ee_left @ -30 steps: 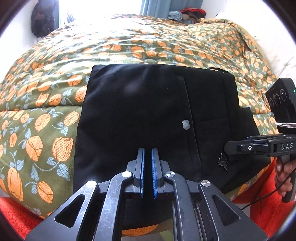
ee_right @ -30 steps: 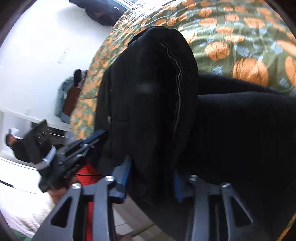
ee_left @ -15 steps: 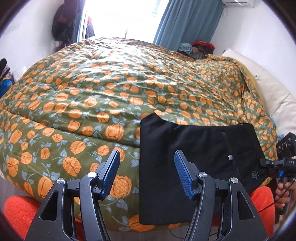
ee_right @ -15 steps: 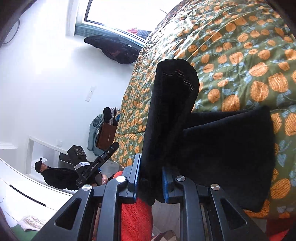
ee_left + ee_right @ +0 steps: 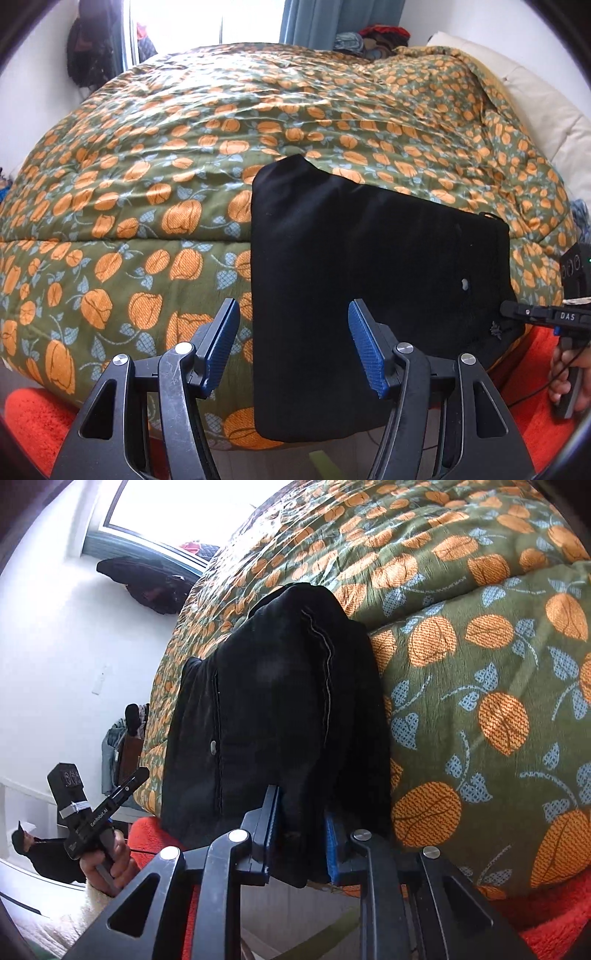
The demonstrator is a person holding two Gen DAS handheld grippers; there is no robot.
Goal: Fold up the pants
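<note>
My right gripper (image 5: 301, 843) is opening, its pads apparently touching the black pants (image 5: 354, 266) folded on the bed's quilt (image 5: 184, 155); my left gripper (image 5: 293, 349) hangs spread above their near edge.

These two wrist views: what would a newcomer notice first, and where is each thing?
The folded black pants lie at the near edge of the bed, dark against the green quilt with orange fruit print that fills most of both views. The right hand-held gripper has a bunched part of the pants between its blue pads, its jaws opening. The left hand-held gripper hangs open and empty above the pants' near edge.
</note>
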